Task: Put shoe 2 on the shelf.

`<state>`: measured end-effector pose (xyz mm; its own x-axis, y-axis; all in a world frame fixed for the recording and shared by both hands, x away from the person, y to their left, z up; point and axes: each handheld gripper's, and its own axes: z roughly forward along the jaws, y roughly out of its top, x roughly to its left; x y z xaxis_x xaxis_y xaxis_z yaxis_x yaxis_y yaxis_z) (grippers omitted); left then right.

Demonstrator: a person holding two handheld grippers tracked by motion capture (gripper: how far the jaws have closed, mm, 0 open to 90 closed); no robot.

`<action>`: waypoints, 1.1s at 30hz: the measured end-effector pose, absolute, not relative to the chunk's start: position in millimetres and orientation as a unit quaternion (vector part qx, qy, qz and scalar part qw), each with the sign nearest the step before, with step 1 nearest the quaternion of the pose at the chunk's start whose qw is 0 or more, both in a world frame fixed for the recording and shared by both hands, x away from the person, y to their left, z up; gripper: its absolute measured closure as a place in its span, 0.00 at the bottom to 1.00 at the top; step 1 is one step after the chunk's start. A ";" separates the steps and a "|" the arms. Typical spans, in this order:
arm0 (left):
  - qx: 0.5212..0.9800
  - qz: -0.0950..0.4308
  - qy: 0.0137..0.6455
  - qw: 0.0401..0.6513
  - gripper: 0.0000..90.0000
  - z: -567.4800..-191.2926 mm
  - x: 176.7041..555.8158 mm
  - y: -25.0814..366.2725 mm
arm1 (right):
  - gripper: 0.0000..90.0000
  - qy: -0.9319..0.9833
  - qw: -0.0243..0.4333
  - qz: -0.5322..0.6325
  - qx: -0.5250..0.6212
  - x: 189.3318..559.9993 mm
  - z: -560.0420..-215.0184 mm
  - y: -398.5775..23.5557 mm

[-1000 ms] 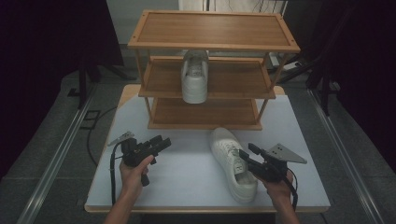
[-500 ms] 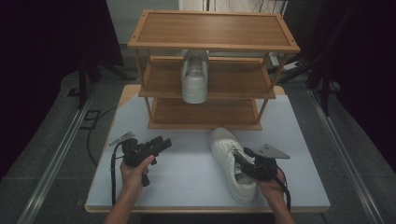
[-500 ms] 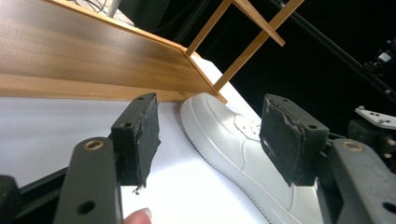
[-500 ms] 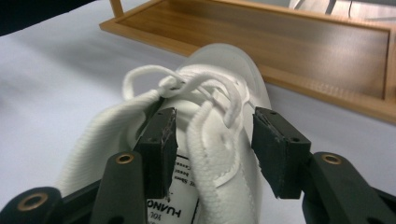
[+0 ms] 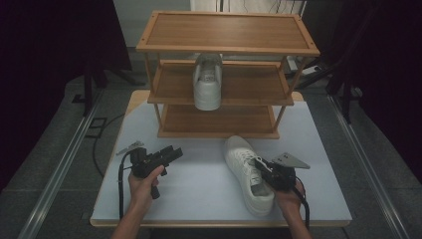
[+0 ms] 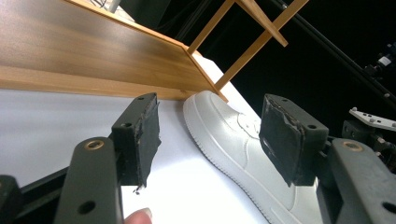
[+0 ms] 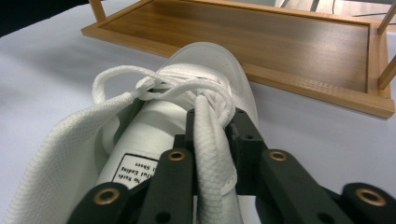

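Observation:
A white sneaker [image 5: 247,172] lies on the white table [image 5: 199,184], its toe toward the wooden shoe rack [image 5: 226,74]. My right gripper [image 5: 263,169] is shut on the sneaker's side wall at the collar; in the right gripper view the jaws pinch the mesh edge of the sneaker [image 7: 187,121] beside the laces. My left gripper [image 5: 169,152] is held open above the table, left of the sneaker. In the left gripper view its pads [image 6: 144,135] stand wide apart with the sneaker [image 6: 233,144] beyond them. A second white sneaker [image 5: 208,82] sits on the rack's middle shelf.
The rack has three shelves; its bottom shelf [image 5: 219,119] is bare and lies just beyond the sneaker's toe. Black cables trail from both grippers toward the table's near edge. Dark floor and metal rails [image 5: 64,164] flank the table.
My right gripper moved forward onto the sneaker and shut on its collar wall. The left gripper stayed about where it was.

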<state>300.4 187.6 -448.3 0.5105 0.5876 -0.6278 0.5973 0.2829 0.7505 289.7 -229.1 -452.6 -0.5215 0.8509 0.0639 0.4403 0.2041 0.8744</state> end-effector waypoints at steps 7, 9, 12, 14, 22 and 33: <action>0.595 -0.002 0.496 0.632 0.42 -447.5 300.4 191.5 | 0.92 0.728 0.214 0.479 0.442 287.7 -452.5 -231.6; 0.593 -0.003 0.498 0.633 0.42 -447.4 300.4 192.4 | 0.92 0.726 0.213 0.485 0.438 285.2 -450.2 -231.7; 0.592 -0.003 0.499 0.633 0.42 -447.7 300.4 192.9 | 0.92 0.712 0.209 0.503 0.443 281.9 -446.2 -234.1; 0.592 -0.003 0.499 0.634 0.42 -447.4 300.0 192.9 | 0.92 0.695 0.198 0.522 0.453 279.6 -443.3 -237.3; 0.589 -0.003 0.500 0.635 0.42 -446.7 299.7 194.1 | 0.92 0.628 0.183 0.589 0.475 267.8 -429.3 -244.7; 0.586 -0.003 0.502 0.636 0.42 -446.4 299.6 195.7 | 0.92 0.584 0.155 0.634 0.482 260.2 -418.9 -243.8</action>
<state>299.6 195.7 -446.4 0.4951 0.5851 -0.6423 0.5920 0.3139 0.7423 260.2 -243.8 -418.9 -0.4872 0.7598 0.4306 0.3675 -0.2689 0.8903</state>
